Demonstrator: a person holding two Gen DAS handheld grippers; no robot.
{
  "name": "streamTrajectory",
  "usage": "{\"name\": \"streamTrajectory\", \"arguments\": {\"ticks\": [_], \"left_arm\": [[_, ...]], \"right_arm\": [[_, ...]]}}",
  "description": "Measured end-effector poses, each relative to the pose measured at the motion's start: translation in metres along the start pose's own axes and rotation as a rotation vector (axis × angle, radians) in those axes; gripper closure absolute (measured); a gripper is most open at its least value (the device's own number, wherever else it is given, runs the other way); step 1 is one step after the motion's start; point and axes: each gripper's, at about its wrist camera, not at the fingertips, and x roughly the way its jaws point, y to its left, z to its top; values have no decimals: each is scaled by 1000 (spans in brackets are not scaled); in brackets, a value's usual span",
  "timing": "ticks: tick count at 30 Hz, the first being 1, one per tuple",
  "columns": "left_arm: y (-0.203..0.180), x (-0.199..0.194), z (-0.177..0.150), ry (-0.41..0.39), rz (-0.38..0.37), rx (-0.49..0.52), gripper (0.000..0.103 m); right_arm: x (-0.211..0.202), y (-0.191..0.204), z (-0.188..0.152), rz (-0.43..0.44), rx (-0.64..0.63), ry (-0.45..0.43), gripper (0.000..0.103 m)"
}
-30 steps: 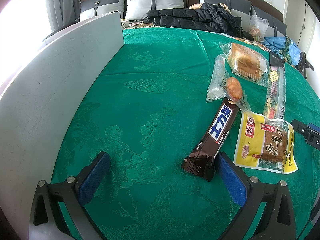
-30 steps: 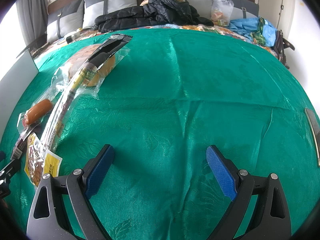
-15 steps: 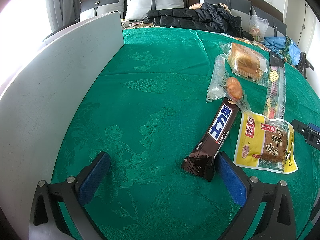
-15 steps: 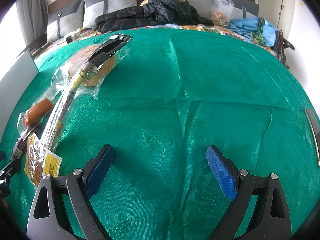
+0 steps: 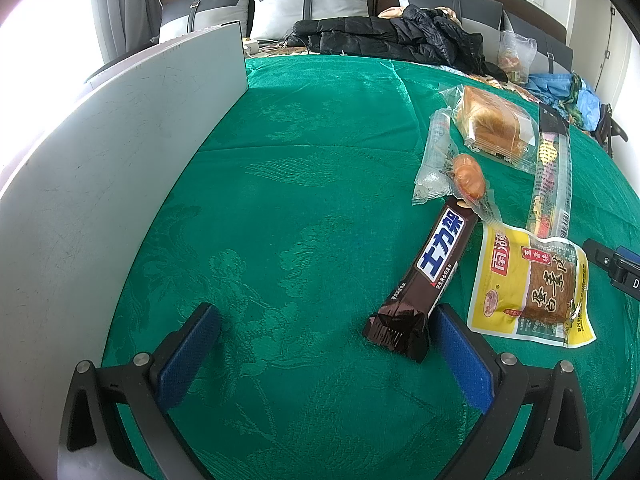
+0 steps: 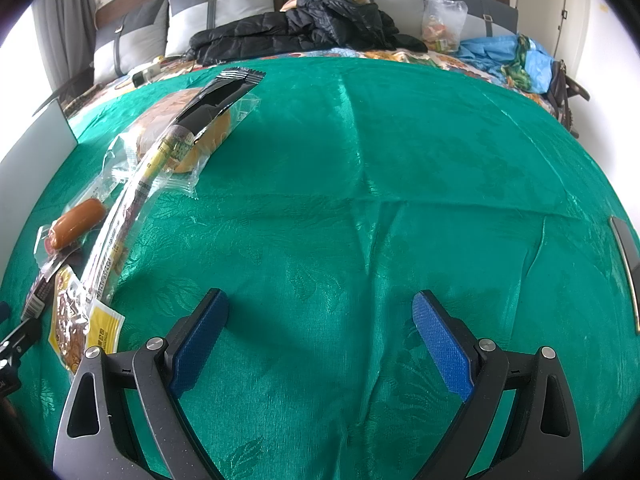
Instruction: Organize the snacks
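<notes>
Your left gripper [image 5: 324, 332] rests jaws spread on the green cloth [image 5: 304, 184], its right pad just beside the brown chocolate bar [image 5: 430, 276]; the yellow packet [image 5: 532, 288] lies right of that bar. Your right gripper [image 6: 320, 320] hovers spread over bare cloth.

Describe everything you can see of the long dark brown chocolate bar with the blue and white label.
The long dark brown chocolate bar lies flat and sealed on the green patterned cloth, running diagonally. Its wrapper looks like glossy plastic film, with white characters on a blue band and crimped ends. The near end lies right beside the inner face of the left gripper's right-hand blue pad; contact cannot be confirmed. The far end meets the clear wrapper of the small orange sausage. The yellow snack packet lies beside it.
</notes>
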Motion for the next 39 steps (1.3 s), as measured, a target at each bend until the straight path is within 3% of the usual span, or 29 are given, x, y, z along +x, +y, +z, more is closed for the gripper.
{"name": "streamTrajectory", "arguments": {"ticks": [14, 18, 21, 25, 27, 29, 31, 32, 33, 34, 36, 39], "left_arm": [[0, -1, 0, 0, -1, -1, 0], [0, 0, -1, 1, -4, 6, 0], [-3, -4, 2, 82, -75, 94, 0], [-13, -16, 19, 36, -133, 162, 0], [-23, -10, 30, 61, -130, 193, 2], [-35, 3, 37, 105, -140, 212, 18], [-45, 11, 40, 134, -141, 235, 42], [-50, 13, 40, 132, -144, 249, 48], [-55, 11, 41, 115, -149, 252, 68], [-58, 9, 40, 115, -154, 253, 80], [-61, 4, 34, 121, -164, 244, 86], [-57, -13, 11, 116, -156, 229, 86]], "right_arm": [[3, 1, 3, -5, 7, 5, 5], [-1, -7, 5, 45, -34, 39, 7], [-42, -30, -19, 128, -3, -13, 7], [-95, -45, -67, 129, -72, -121, 7], [-113, -53, -91, 125, -67, -158, 7], [-120, -56, -96, 134, -42, -163, 7], [-124, -56, -93, 160, -20, -171, 7], [-126, -55, -91, 163, -23, -184, 7], [-127, -55, -90, 157, -28, -196, 7], [-128, -55, -89, 152, -31, -207, 7], [-126, -52, -87, 151, -36, -220, 7], [-122, -51, -87, 162, -46, -214, 7]]}}
